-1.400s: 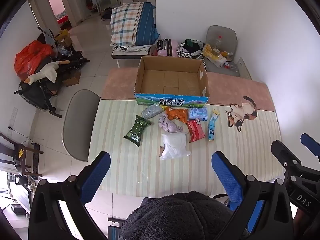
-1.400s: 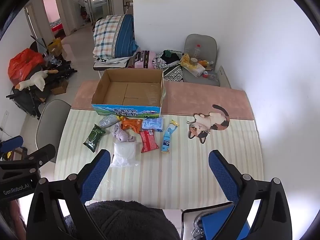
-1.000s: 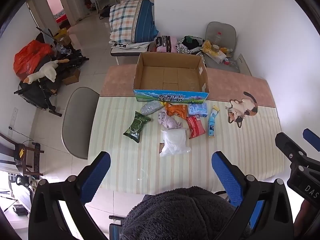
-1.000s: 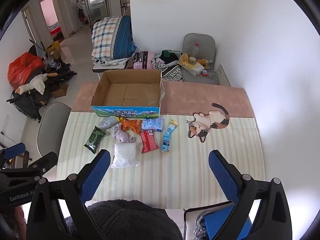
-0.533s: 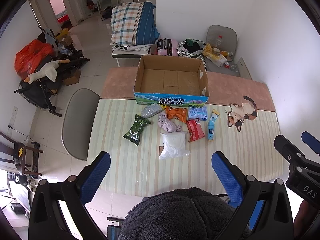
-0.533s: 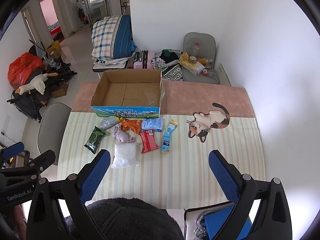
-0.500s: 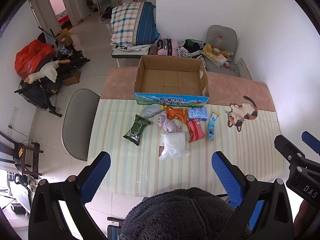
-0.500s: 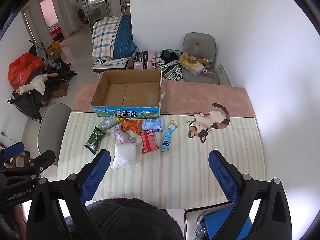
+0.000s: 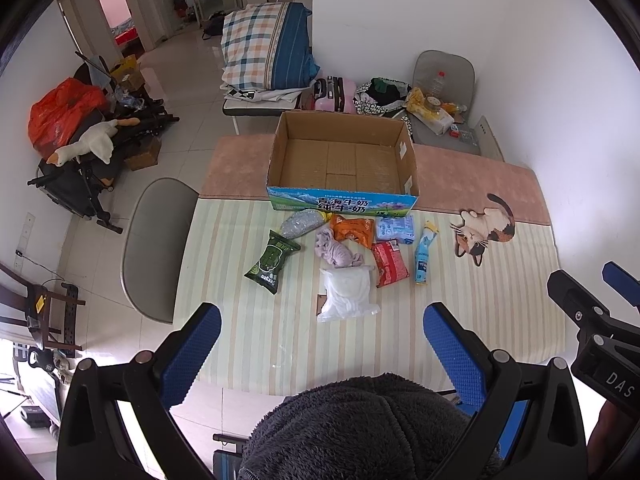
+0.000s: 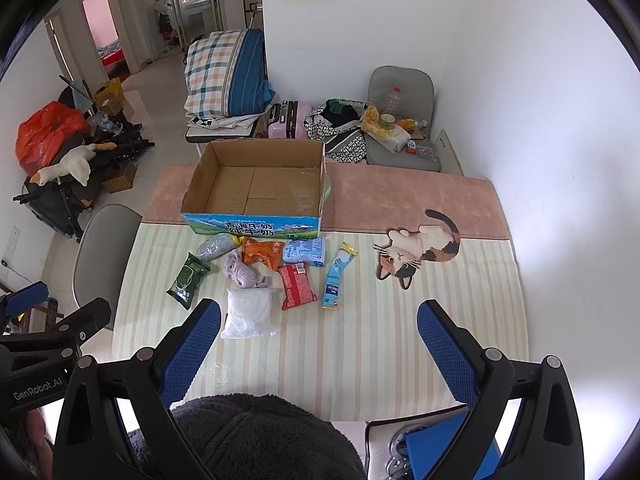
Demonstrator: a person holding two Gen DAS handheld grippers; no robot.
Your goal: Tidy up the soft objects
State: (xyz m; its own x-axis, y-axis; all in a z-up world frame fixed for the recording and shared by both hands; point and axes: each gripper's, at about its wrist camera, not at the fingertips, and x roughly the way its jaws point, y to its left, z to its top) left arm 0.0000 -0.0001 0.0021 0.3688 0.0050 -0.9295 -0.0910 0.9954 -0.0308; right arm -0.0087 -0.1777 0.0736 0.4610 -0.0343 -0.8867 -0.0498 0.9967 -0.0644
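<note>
Grippers first: my left gripper [image 9: 322, 344] hangs high above the near edge of the striped cream tablecloth [image 9: 500, 280] with its blue-padded fingers spread wide and nothing between them, and my right gripper [image 10: 318, 344] does the same, jaws wide and empty. Below me sits an open brown cardboard box with a blue printed front [image 9: 342, 160], nothing inside it, at the far side of the table on the pink band of the cloth.

Just in front of the box lies a cluster of soft packets. From my left I see a dark green pouch [image 9: 272, 262], a clear bag of grey pellets [image 9: 301, 222] touching the box front, an orange snack bag [image 9: 352, 231], and a pale blue tissue pack [image 9: 395, 229]. A crumpled lilac cloth [image 9: 337, 253] lies beside the orange bag, with a white translucent plastic bag [image 9: 347, 294] nearest to me. A red packet [image 9: 389, 263] and a slim light-blue sachet [image 9: 424, 258] lie to the right. A printed calico cat [image 9: 484, 232] decorates the cloth, well apart from the cluster.

A grey chair [image 9: 154, 248] stands at the table's left side.
</note>
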